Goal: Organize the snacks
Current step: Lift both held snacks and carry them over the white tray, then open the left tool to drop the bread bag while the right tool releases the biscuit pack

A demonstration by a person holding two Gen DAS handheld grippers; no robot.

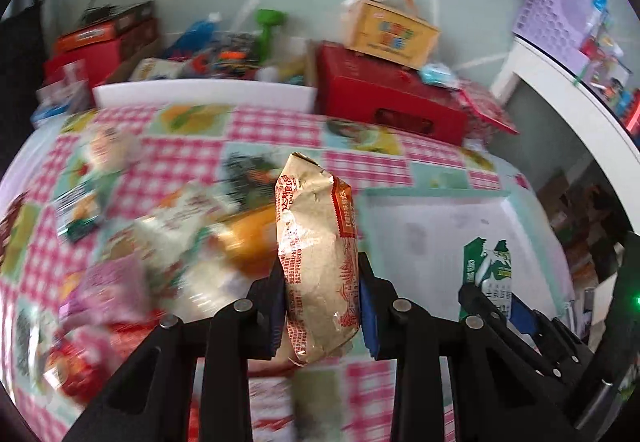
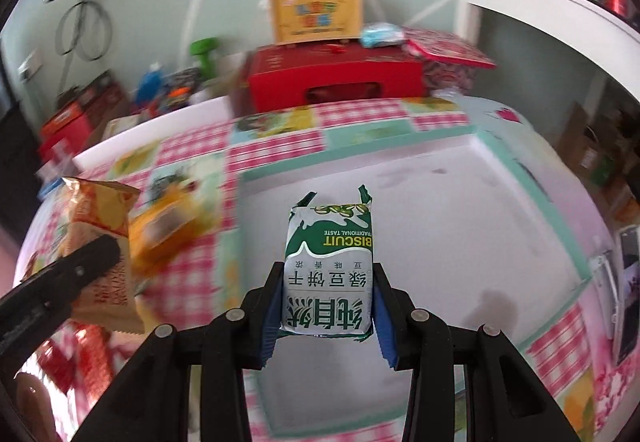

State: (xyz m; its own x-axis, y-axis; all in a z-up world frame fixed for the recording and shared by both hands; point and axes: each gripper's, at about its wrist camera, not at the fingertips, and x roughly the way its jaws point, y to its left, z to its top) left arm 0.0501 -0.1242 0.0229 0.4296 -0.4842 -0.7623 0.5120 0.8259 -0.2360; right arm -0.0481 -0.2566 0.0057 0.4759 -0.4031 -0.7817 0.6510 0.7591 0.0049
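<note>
Gold snack packet (image 1: 318, 262) clamped upright in left tool (image 1: 322, 306), green biscuit pack (image 2: 329, 274) in right tool (image 2: 326, 308).

— How did the left gripper (image 1: 322, 306) stand?
— Angled downward, its black jaws drawn in and the blue pads (image 1: 370, 316) pressing both sides of what it held.
— And the right gripper (image 2: 326, 316)?
— Much the same — tilted down, pads (image 2: 386, 326) clamped tight on its load. Seen from the left wrist, it sat just to the right, alongside.
</note>
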